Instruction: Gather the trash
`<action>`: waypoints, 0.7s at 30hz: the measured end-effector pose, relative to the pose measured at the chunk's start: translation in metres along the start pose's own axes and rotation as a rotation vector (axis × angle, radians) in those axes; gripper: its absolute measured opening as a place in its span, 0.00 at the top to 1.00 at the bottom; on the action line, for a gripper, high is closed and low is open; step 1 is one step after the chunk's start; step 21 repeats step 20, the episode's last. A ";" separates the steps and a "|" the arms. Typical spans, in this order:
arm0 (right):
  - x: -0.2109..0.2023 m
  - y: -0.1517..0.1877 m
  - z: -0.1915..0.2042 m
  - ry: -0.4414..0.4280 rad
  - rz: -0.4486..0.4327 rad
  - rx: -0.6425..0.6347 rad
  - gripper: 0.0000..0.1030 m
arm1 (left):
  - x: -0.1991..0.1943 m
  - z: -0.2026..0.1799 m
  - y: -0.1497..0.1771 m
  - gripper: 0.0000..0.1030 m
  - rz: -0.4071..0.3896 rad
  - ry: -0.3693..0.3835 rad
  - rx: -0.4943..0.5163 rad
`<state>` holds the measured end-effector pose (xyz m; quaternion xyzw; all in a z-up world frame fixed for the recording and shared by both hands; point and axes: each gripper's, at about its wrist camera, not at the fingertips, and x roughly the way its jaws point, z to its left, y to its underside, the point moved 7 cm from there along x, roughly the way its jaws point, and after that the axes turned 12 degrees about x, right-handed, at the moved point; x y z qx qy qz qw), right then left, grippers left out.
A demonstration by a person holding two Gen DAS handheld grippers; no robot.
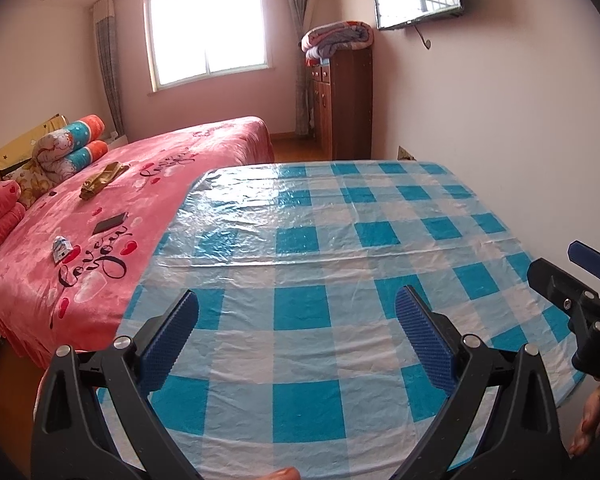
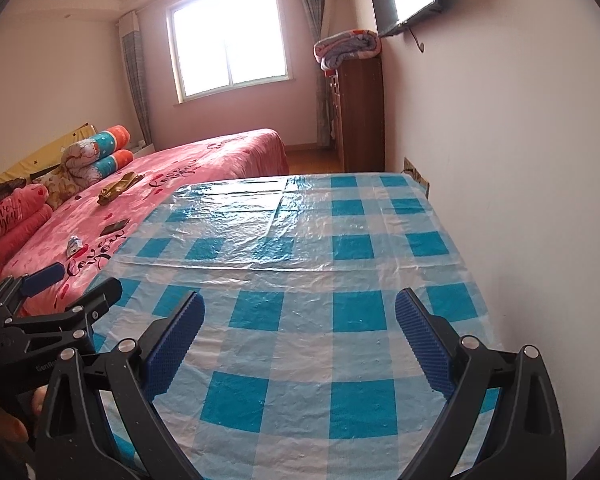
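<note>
Hovering over checked table point(image 1: 300, 240), left gripper point(image 1: 296, 332) and right gripper point(image 2: 300, 332) both gape wide, empty. Crumpled wrapper point(image 1: 60, 249) lies on bed point(image 1: 148, 200) beside table; approx. swing left, approach low.

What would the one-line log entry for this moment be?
left gripper: open, empty | right gripper: open, empty | both over checked tablecloth | crumpled wrapper on bed, untouched
</note>
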<state>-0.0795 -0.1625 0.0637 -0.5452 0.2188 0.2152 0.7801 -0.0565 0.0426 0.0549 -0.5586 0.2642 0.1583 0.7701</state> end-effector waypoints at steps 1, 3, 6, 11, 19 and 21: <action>0.004 0.000 -0.002 0.001 0.006 0.003 0.08 | 0.005 -0.002 0.001 0.04 0.009 0.006 0.000; 0.011 0.001 -0.005 0.005 0.020 0.008 0.08 | 0.014 -0.005 0.001 0.04 0.032 0.029 -0.006; 0.024 0.003 -0.011 0.016 0.043 0.017 0.08 | 0.031 -0.010 0.003 0.04 0.060 0.069 -0.027; 0.059 0.003 -0.029 0.072 0.101 0.029 0.08 | 0.069 -0.020 0.005 0.04 0.142 0.106 -0.046; 0.126 0.008 -0.058 0.184 0.238 0.037 0.08 | 0.151 -0.032 0.014 0.04 0.324 0.076 -0.048; 0.132 0.008 -0.060 0.191 0.250 0.039 0.08 | 0.156 -0.032 0.014 0.04 0.334 0.071 -0.057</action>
